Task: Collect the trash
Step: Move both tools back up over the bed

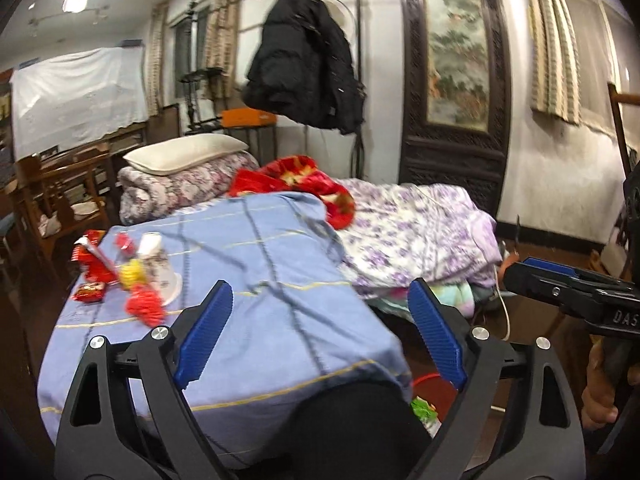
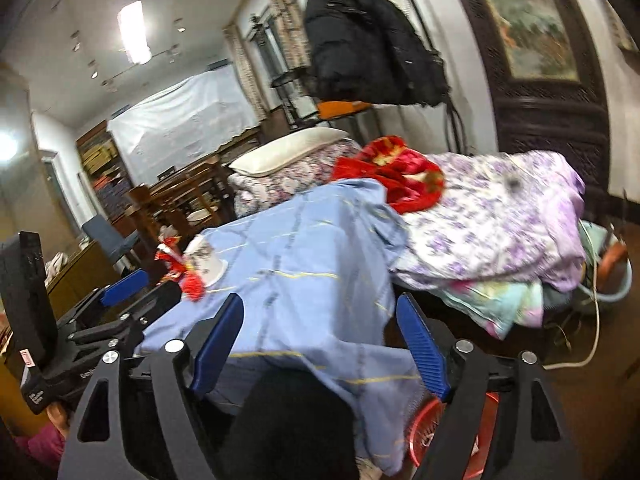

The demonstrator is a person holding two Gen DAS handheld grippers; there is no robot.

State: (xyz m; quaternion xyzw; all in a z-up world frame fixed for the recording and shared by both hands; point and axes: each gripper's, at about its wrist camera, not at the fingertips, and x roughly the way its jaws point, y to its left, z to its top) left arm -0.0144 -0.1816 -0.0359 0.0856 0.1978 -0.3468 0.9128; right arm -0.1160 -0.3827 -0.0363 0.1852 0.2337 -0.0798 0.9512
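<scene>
Left hand-held gripper (image 1: 320,320) spread, red basket (image 2: 424,432) half hidden, wrappers (image 1: 94,268) blurred

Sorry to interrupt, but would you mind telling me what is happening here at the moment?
A person holds two blue-padded grippers over a bed covered with a light blue checked sheet. Both the left gripper and the right gripper are open and empty. The trash sits untouched near the sheet's left edge: red snack wrappers, an overturned white floral paper cup and a crumpled red piece. A red plastic basket shows on the floor below the sheet's right edge.
</scene>
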